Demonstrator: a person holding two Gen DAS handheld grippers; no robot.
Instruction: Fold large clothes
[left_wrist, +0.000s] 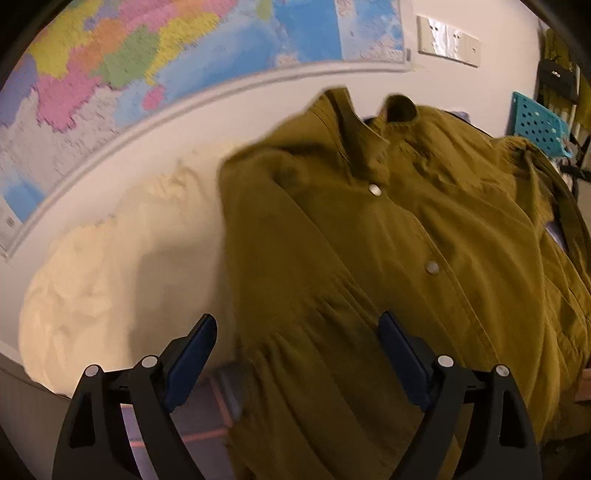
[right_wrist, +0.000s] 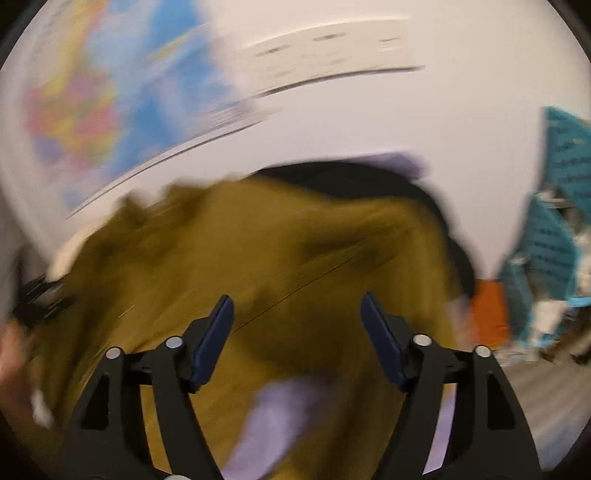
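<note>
An olive-green button-front garment (left_wrist: 369, 258) with a collar and white snap buttons lies spread out, collar toward the wall. My left gripper (left_wrist: 297, 325) is open above its lower left part, holding nothing. In the right wrist view, which is heavily blurred, the same olive garment (right_wrist: 258, 266) fills the middle. My right gripper (right_wrist: 297, 314) is open over it, holding nothing.
A cream cloth (left_wrist: 110, 277) lies left of the garment. A coloured map (left_wrist: 147, 55) hangs on the white wall. A teal perforated crate (left_wrist: 535, 122) stands at the far right, also in the right wrist view (right_wrist: 554, 240). Lilac fabric (right_wrist: 280, 413) and an orange object (right_wrist: 491, 314) show near the garment.
</note>
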